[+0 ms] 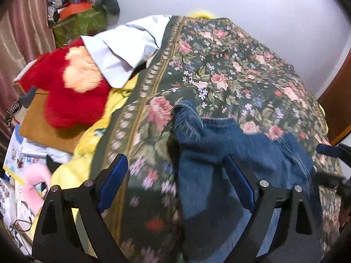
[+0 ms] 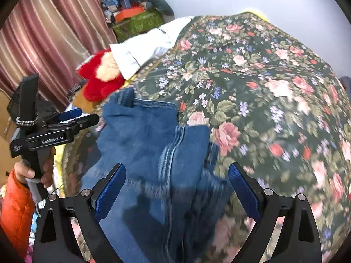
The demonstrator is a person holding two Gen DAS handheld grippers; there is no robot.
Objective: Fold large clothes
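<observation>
Blue denim is lying across the near part of the bed: a pair of jeans, partly doubled over on itself, is resting on the dark floral bedspread with its elastic waistband pointing toward the far side. In the right wrist view the same jeans are showing a pale striped seam running down the top layer (the picture is smeared there, so the folds are hard to read).

The left hand-held gripper is hanging just above the denim with its blue-padded jaws spread wide and nothing pinched between them; the cloth is simply lying beneath. The right hand-held gripper is likewise standing wide apart over the jeans, its pads clear of the fabric.

From the right wrist view, the left hand-held gripper is seen from the side at the bed's edge, gripped by a hand coming out of an orange sleeve.

Further out, a red plush toy is sitting beside the bedspread's border, with a pale folded garment lying partly over it. A yellow sheet is peeking out under the bedspread. A striped pink curtain is hanging beyond, beside a green box heaped with clutter.
</observation>
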